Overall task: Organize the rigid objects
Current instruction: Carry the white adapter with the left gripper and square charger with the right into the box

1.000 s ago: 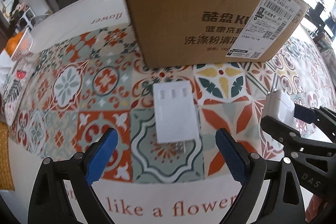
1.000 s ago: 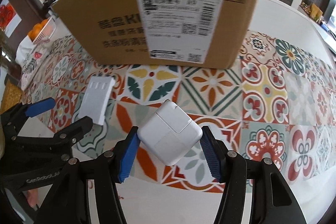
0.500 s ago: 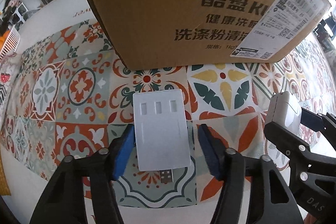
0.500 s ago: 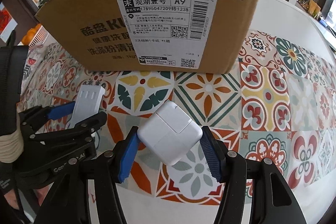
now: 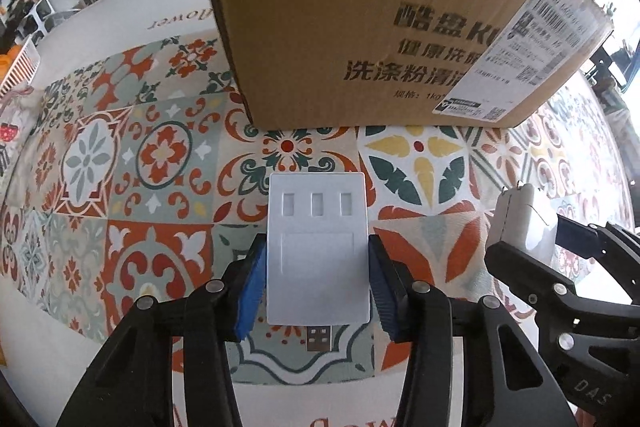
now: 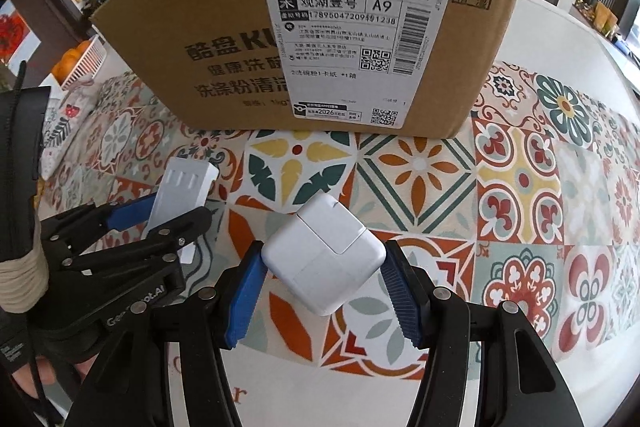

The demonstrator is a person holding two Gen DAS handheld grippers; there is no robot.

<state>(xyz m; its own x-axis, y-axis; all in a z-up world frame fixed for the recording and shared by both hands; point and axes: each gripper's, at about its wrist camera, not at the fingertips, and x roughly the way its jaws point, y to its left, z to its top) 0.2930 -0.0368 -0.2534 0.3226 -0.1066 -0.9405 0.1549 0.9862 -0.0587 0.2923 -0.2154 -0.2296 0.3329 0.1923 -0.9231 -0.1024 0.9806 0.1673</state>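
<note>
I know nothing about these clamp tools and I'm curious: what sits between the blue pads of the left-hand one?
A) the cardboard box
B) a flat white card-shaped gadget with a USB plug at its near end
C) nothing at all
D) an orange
B: in the left wrist view the flat white USB hub lies between the left gripper pads, which have just been closing onto its sides, metal plug toward the camera.

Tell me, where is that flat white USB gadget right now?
In the left wrist view the flat white USB gadget lies on the patterned tablecloth, between the left gripper's blue pads, just in front of the cardboard box.
</note>
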